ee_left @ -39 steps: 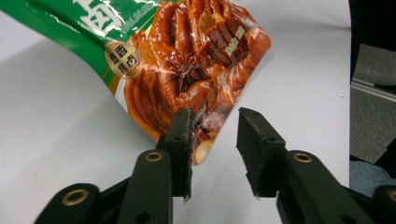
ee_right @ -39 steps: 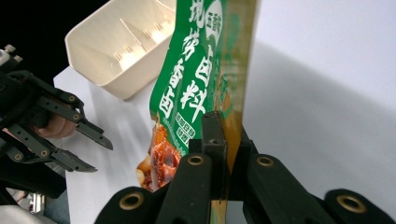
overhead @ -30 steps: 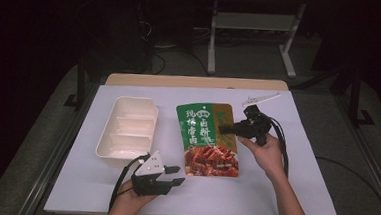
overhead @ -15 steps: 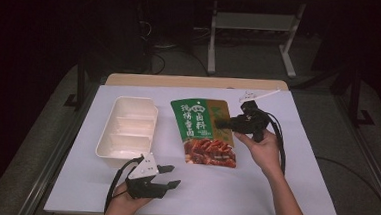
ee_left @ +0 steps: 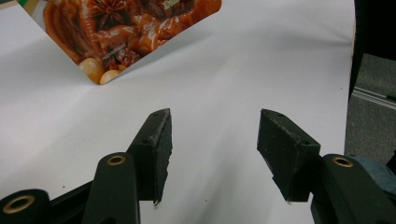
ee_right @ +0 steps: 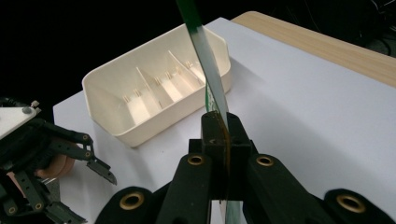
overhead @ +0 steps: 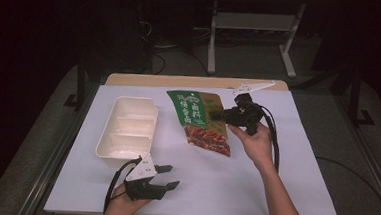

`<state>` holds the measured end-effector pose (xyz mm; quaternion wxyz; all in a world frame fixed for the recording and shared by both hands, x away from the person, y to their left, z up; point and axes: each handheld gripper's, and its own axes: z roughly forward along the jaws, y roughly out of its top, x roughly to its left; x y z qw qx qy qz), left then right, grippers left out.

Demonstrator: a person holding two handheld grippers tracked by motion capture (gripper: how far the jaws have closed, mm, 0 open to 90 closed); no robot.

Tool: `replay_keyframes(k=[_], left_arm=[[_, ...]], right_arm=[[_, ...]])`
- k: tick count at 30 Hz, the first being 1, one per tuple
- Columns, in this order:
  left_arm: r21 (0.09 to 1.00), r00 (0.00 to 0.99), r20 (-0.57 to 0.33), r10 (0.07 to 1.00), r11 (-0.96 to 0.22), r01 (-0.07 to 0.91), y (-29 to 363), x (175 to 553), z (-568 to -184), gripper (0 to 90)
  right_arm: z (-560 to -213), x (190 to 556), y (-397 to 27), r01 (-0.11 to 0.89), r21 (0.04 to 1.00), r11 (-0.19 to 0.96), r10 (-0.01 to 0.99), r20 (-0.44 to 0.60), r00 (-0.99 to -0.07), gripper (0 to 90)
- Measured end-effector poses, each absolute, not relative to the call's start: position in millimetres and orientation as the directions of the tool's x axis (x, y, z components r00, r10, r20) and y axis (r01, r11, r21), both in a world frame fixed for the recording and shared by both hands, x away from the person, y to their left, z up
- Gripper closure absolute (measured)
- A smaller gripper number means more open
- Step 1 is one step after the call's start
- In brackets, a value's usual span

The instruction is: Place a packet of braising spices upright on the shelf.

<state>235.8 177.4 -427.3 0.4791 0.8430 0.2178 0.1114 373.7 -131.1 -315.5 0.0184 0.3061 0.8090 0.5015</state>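
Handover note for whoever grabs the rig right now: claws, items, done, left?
Right claw: shut on the edge of the food pouch, holding it lifted and tilted above the white sheet.
Left claw: jaws have just been opening, nothing between them, near the front edge of the sheet.
Divided tray: empty, left of the pouch.
Done: pouch picked up by one edge.
Left: probably bring the free claw to the pouch's other edge; where the pouch goes is not clear from the frames.
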Motion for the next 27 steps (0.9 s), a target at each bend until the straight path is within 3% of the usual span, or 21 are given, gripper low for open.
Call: replay_keyframes(k=[27], left_arm=[[0.869, 0.886, -0.014, 0.463, -0.432, 0.240, 181, 232, -428, 35.5]], right_arm=[[-282, 384, -85, 0.384, 0.878, 0.285, 0.455, 0.229, -0.861, 90.0]])
